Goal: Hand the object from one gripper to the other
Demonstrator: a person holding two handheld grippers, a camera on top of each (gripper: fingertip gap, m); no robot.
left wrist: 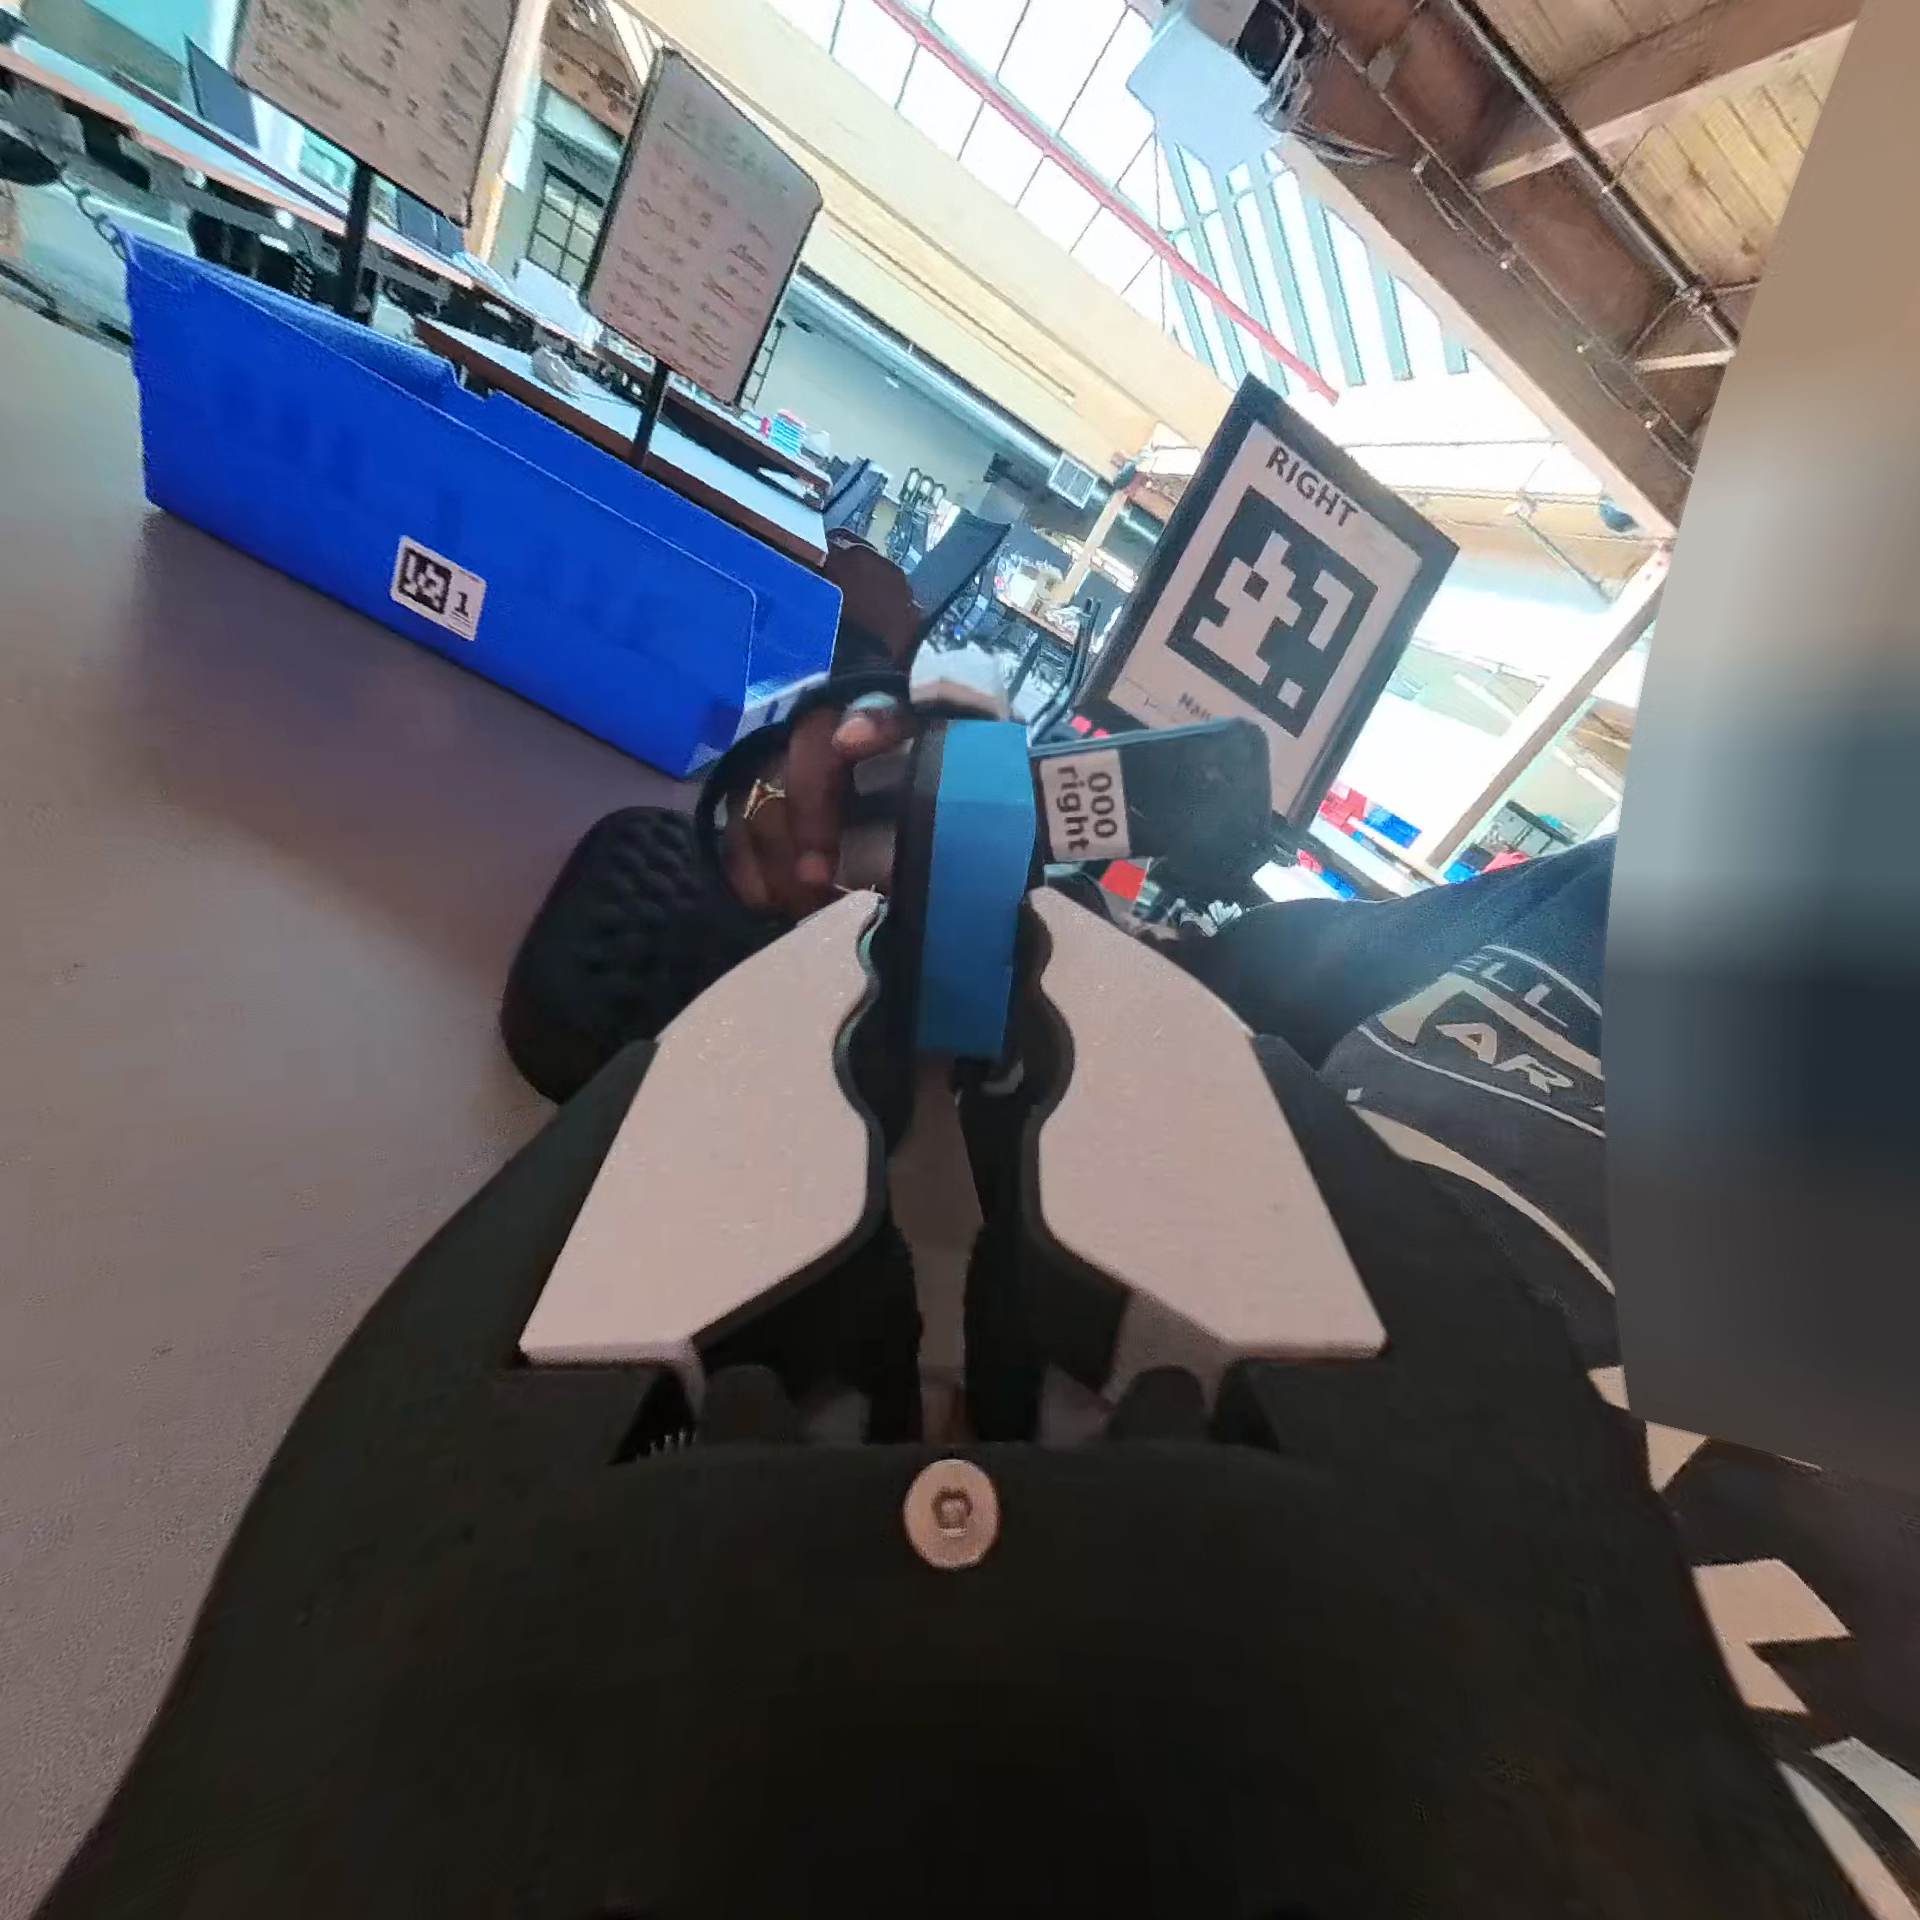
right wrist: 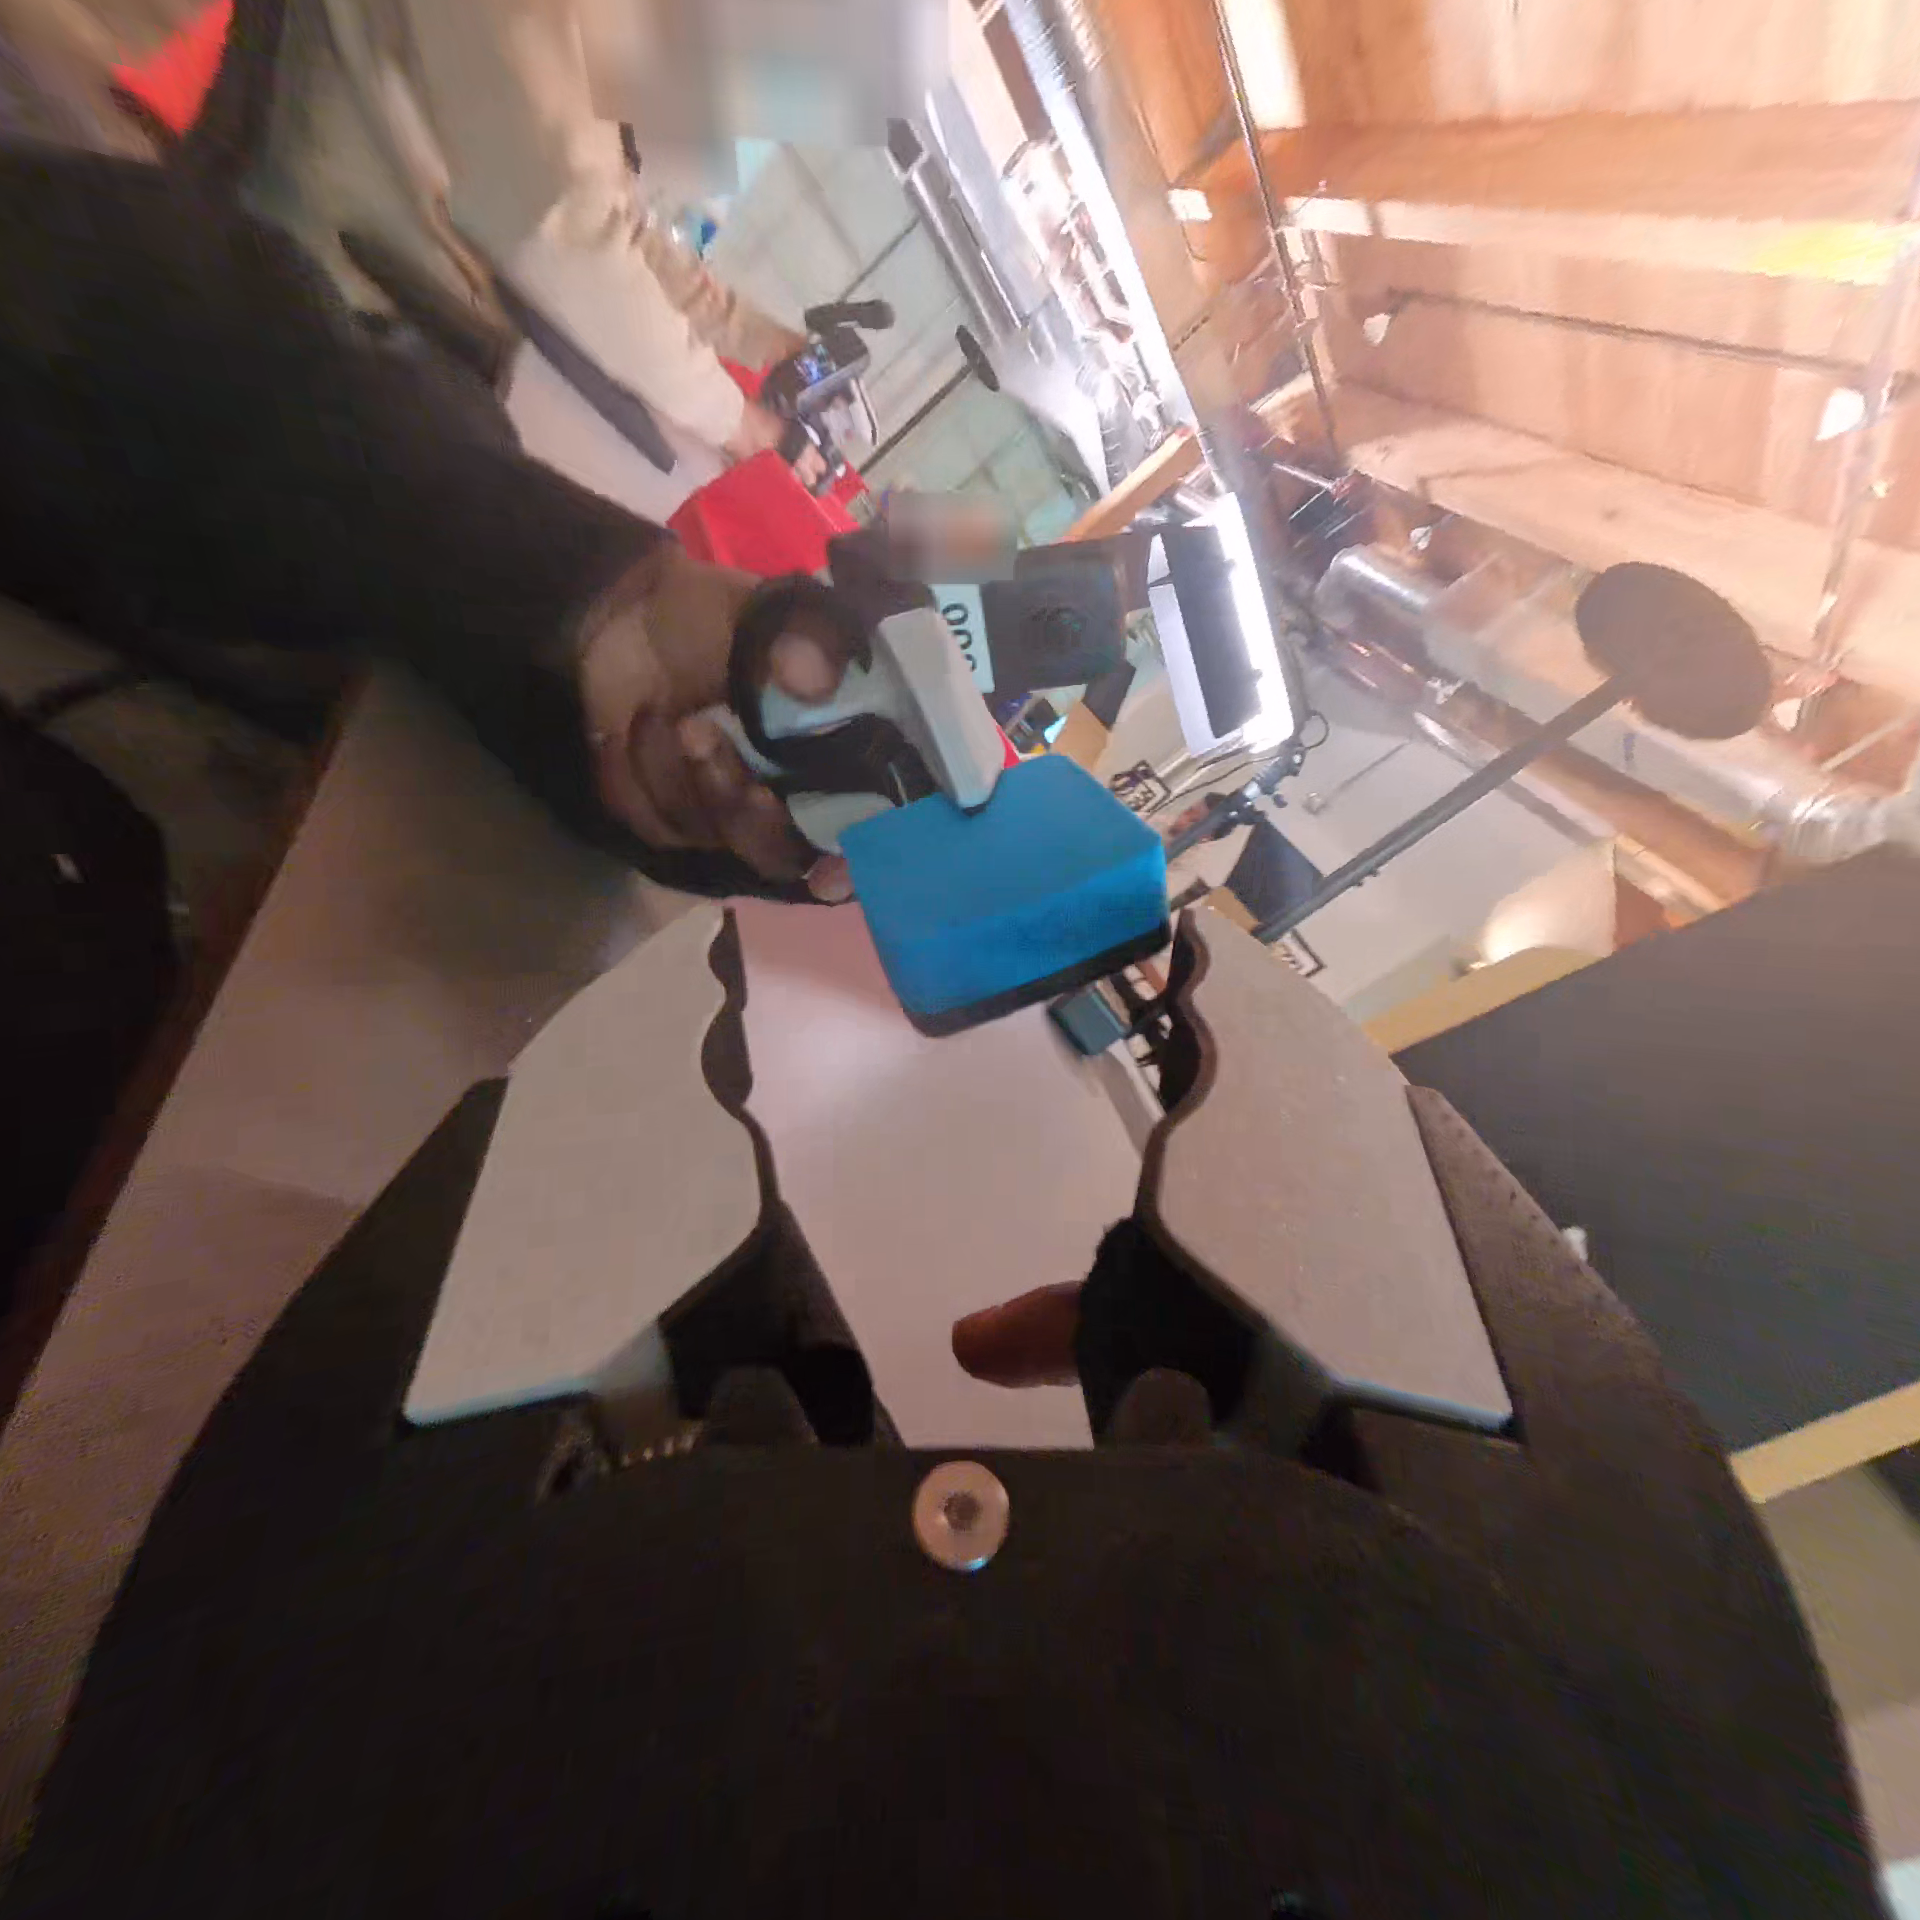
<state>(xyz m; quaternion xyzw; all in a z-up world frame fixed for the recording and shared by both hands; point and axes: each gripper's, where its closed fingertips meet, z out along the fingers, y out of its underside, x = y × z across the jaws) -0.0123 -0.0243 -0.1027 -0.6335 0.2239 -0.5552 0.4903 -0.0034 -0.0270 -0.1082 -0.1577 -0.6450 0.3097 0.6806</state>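
The object is a blue foam block with a black base layer. In the left wrist view my left gripper is shut on it, its grey fingers pressing both broad faces, and it is held up off the table. Just beyond it are a hand and the black body of the right gripper. In the right wrist view my right gripper is wide open. The block sits at its fingertips, near the right finger, held from above by the left gripper.
A blue bin with a small tag stands on the grey table. A black-and-white marker board rises behind the right gripper. A black padded bag lies near the table edge. A red bin and a person stand farther off. Left and right tips are no more than a few centimetres apart.
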